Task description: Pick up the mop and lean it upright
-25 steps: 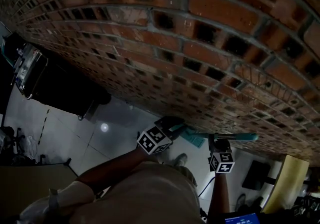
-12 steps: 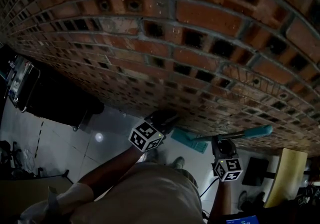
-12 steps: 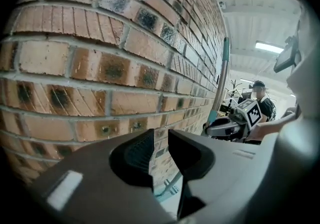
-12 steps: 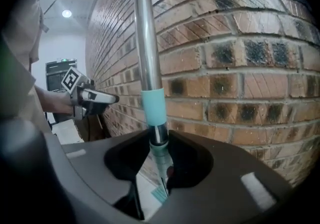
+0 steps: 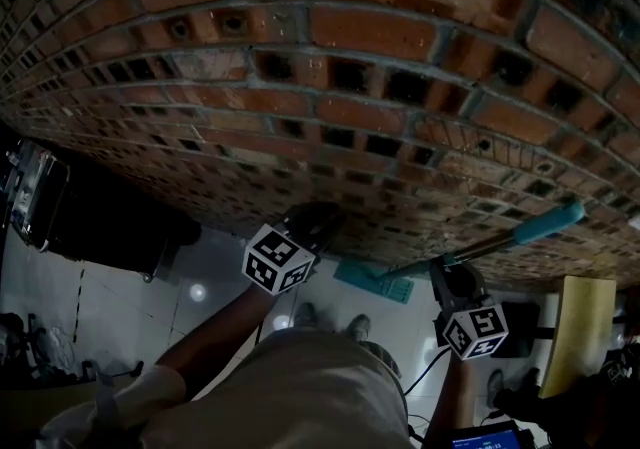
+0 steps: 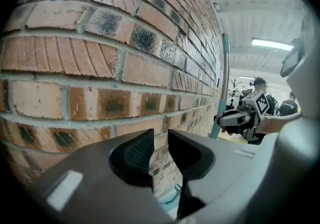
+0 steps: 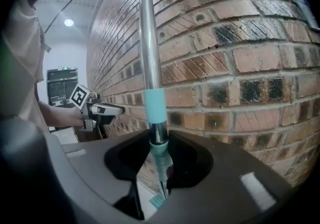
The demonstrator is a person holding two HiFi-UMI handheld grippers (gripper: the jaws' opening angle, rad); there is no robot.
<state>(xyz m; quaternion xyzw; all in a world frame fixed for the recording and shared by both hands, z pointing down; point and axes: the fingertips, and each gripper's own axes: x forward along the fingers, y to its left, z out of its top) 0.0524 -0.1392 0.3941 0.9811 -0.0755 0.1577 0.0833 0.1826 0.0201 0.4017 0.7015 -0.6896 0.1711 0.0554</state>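
The mop has a silver pole (image 5: 470, 253) with a teal grip (image 5: 552, 223) at its top end and a flat teal head (image 5: 374, 282) on the floor at the foot of the brick wall (image 5: 330, 77). My right gripper (image 5: 449, 275) is shut on the pole low down. In the right gripper view the pole (image 7: 149, 48) rises steeply from between the jaws, close along the wall, with the head (image 7: 157, 201) below. My left gripper (image 5: 318, 222) points at the wall left of the mop. Its jaws stand a narrow gap apart with nothing between them (image 6: 160, 151).
A black cabinet (image 5: 115, 207) stands on the pale tiled floor (image 5: 120, 292) at the left. A yellowish board (image 5: 575, 347) stands at the right. My shoes (image 5: 330, 317) are just behind the mop head. People stand far off (image 6: 260, 86) along the wall.
The right gripper has swung the pole's teal top end up and to the right, so the pole stands steeper against the wall. The left gripper has drifted slightly left.
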